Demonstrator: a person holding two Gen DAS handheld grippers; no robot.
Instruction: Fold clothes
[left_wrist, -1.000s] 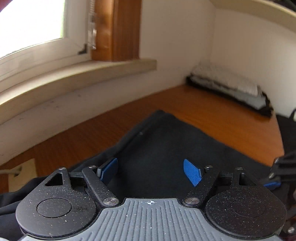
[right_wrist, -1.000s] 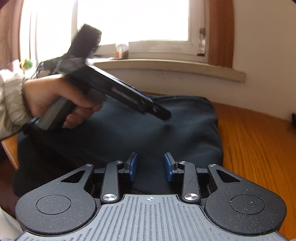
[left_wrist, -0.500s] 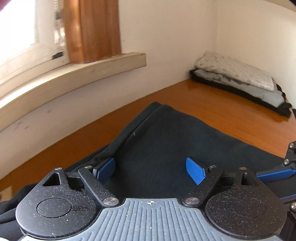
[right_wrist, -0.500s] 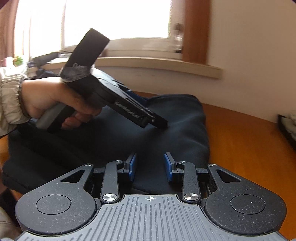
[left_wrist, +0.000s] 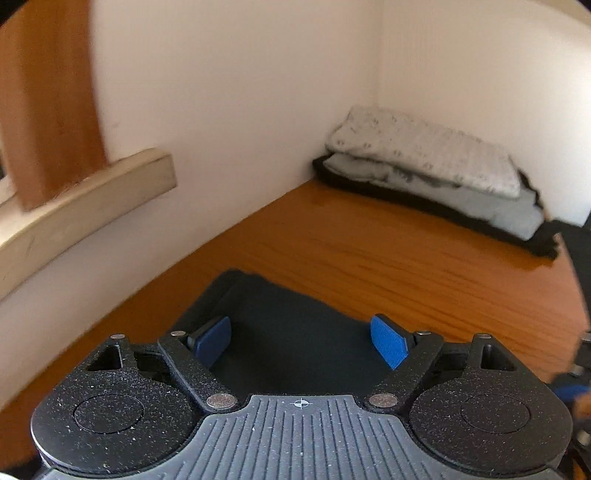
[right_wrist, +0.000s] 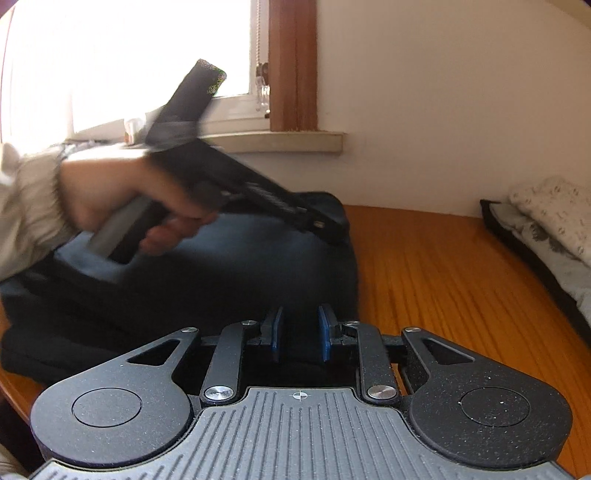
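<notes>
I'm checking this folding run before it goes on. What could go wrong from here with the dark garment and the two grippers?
1. The right gripper is closing near the dark garment's edge with no cloth visibly pinched; it may miss the fold.
2. The left gripper stands open over a corner, so that side could slide on the wooden table.
3. A hard push could shove the garment toward the folded stack.

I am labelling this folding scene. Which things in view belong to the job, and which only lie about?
Job:
- dark garment
- left hand-held gripper
- right hand-held gripper, closing
- wooden table

Lying about:
- folded pile
- window sill
</notes>
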